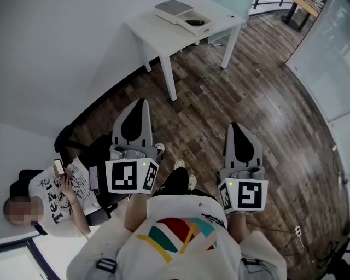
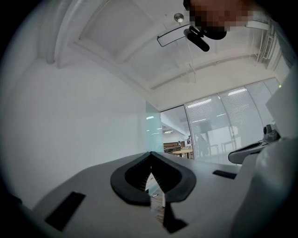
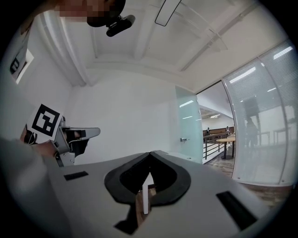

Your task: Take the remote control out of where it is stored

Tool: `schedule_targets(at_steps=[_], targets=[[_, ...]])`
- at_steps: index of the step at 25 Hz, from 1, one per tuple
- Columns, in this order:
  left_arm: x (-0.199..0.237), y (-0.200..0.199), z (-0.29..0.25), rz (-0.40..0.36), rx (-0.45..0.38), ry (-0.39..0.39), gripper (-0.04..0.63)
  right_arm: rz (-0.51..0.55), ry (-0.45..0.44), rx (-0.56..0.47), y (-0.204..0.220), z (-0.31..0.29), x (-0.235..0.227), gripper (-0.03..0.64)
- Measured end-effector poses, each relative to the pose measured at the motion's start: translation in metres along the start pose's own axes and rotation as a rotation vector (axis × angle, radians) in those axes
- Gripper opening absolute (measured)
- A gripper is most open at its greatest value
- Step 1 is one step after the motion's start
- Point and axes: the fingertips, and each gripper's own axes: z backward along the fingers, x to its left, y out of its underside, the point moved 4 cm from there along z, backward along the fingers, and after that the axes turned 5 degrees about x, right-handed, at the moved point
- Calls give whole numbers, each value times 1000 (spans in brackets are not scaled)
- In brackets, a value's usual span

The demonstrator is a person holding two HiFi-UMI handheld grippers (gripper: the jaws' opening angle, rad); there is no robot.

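Office w/ dark wood floor point(image 1: 262, 98) and a white wall point(image 1: 49, 49). A small white desk point(image 1: 158, 38) stands at upper middle of the head view, well apart from both tools. On it is an open white box point(image 1: 206, 28) w/ the remote point(image 1: 194, 22) lying inside as a dark bar. A flat grey-topped piece point(image 1: 173, 8), prob. the lid, sits just beside the box, toward the frame top. A person point(image 1: 54, 197) sits at lower left, not part of the job. Left tool point(image 1: 141, 106) and right tool point(image 1: 235, 130) are held low in the frame, near the wearer's body, pointing toward the desk. Both are closed & empty: in each tool's own view the jaws meet at the tip w/ nothing btwn them, only a thin slit lower down. Step in hand, as I read it, is the approach: neither tool is at the box, and the remote lies untouched in storage. Next move calls for closing the gap to the desk and opening one tool wide enough for the remote's narrow width. It then has to come down into the box w/o hitting the rim, pinch the remote across its sides and lift straight out. The other tool could steady the box if it slides. The remote is too small here to tell its exact lie, so alignment needs a closer look.
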Motion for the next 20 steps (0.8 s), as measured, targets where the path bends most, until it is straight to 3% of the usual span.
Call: schedule_targets(at_steps=[10, 20], targets=[[8, 7, -28, -14, 15, -24, 6, -25, -23, 12, 8, -34, -14, -2], [34, 17, -123, -5, 7, -7, 6, -20, -31, 22, 0, -122, -39, -2]])
